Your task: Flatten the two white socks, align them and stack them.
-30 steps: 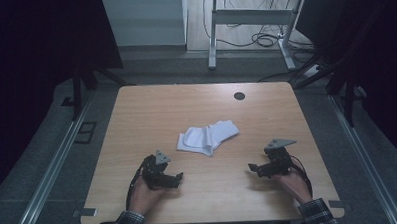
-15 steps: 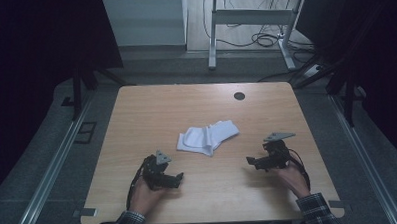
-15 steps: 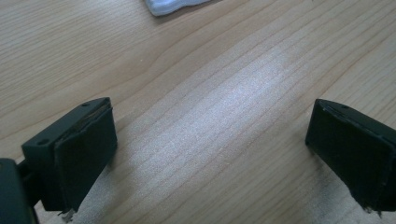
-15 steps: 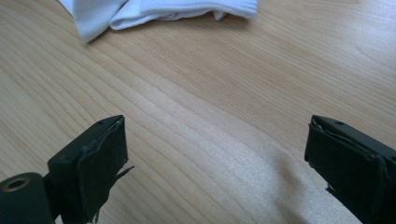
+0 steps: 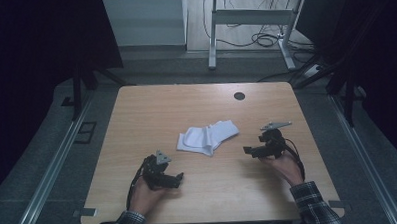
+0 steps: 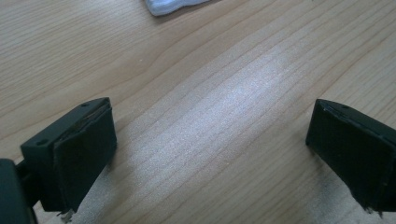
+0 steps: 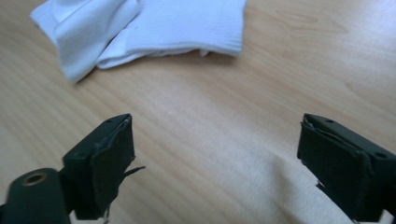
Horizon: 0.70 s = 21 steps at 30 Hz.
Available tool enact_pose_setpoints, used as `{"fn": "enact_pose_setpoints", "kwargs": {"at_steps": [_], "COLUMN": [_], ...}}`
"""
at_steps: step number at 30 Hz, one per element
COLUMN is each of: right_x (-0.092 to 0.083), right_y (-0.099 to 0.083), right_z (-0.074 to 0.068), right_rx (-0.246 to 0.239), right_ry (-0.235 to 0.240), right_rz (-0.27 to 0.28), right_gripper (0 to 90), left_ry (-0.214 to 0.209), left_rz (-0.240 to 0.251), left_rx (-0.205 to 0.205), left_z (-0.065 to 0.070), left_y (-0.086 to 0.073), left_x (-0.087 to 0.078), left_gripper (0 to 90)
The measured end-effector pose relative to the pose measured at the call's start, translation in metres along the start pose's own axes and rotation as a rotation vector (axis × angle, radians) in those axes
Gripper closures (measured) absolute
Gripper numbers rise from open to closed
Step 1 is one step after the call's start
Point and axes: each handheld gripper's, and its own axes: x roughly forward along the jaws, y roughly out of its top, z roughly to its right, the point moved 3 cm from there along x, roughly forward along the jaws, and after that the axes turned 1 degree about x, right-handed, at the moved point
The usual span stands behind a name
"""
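Lying unmarked: white cloth [image 5: 207, 137], no writing; right gripper [image 5: 248, 151] near, fingers apart.

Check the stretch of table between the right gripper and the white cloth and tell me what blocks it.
Nothing visible blocks it. In the right gripper view, only bare wooden table lies between the open fingers of the right gripper and the crumpled white cloth. The jaws have just been closing slightly, with nothing between them.
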Motion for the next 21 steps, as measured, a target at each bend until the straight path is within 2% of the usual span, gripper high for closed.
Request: {"fn": "enact_pose_setpoints", "kwargs": {"at_steps": [2,6,10,16,21], "right_x": [0.001,0.008,0.014,0.02,0.025], "right_y": [0.002,0.009,0.019,0.034,0.047], "right_z": [0.001,0.002,0.003,0.005,0.008], "right_rx": [0.001,-0.004,0.018,0.008,0.049], "right_ry": [-0.005,-0.013,0.008,0.01,0.017], "right_rz": [-0.002,-0.015,-0.014,-0.019,-0.025], "right_gripper": [16.7,27.2,34.4,41.1,49.5], "left_ry": [0.0,-0.001,-0.001,-0.002,-0.002], "left_rz": [0.0,0.0,0.001,0.0,0.0], "left_rx": [0.0,0.001,0.0,-0.001,-0.001], "left_z": [0.0,0.0,0.0,0.0,0.0], "left_y": [0.0,0.0,0.0,0.0,0.0], "left_x": [0.0,0.0,0.0,0.001,0.001], "left_gripper": [1.5,1.3,1.3,1.0,0.9]}}
